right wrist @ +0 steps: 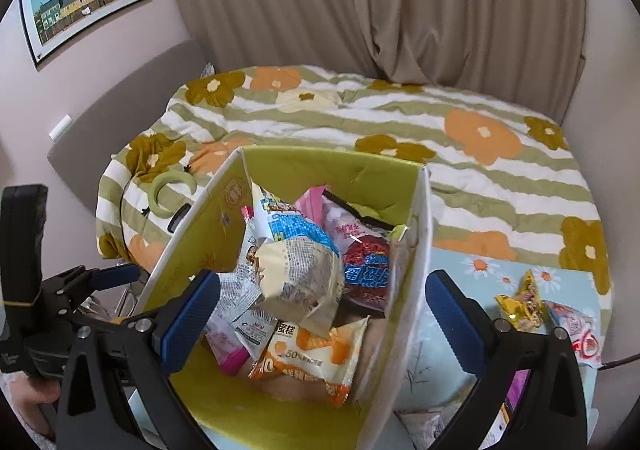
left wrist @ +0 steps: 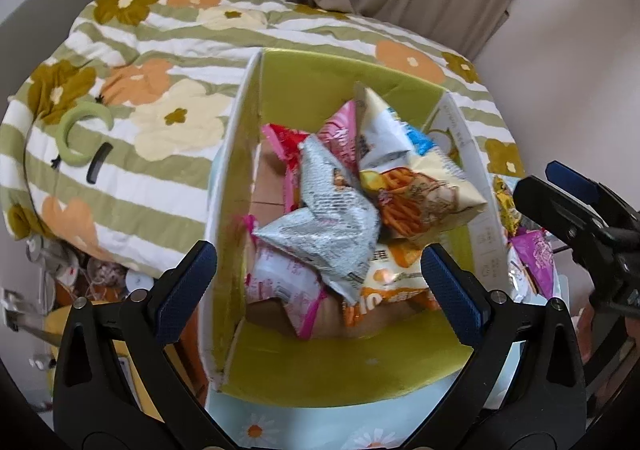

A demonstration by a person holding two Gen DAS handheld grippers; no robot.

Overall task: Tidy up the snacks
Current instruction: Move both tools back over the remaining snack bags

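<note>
Crinkly foil and plastic snack packets lie heaped in an open cardboard box with lime-green inner walls, beside a quilted floral bedspread. The left gripper and right gripper both gape wide, released, over the box.

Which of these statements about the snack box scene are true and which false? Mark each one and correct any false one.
1. The box already holds several snack packets. True.
2. The right gripper is clamped on a packet. False: its jaws stand open and empty.
3. A gold packet lies outside the box. True.
4. The box is red inside. False: it is yellow-green.
5. The left gripper is open. True.
</note>
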